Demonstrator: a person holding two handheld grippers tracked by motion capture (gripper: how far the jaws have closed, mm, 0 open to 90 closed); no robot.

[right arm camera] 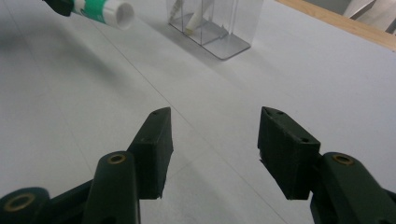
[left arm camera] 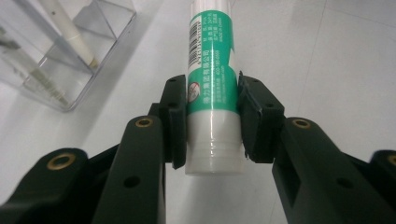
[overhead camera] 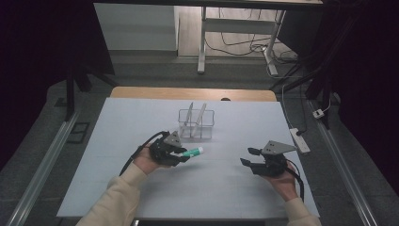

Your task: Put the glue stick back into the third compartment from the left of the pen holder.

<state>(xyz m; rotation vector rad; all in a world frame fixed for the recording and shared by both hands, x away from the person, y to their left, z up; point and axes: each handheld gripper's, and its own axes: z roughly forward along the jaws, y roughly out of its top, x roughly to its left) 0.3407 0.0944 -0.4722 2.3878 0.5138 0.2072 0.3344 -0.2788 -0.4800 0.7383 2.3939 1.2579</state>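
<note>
The left gripper pinches a glue stick, its pads pressed on both sides of the green-and-white tube near the white lower end. In the high view the left gripper holds the glue stick above the worktop, lying roughly level and pointing to the right, just in front of a clear holder. The holder is a square, see-through box with dividers, and two pale sticks lean inside it; one of them shows through its wall in the left gripper view, where the holder sits to the upper left of the tube. The right gripper is spread with nothing between its jaws, over bare worktop, well apart from the glue stick and the holder. In the high view the right gripper sits at the right, held in the person's hand.
</note>
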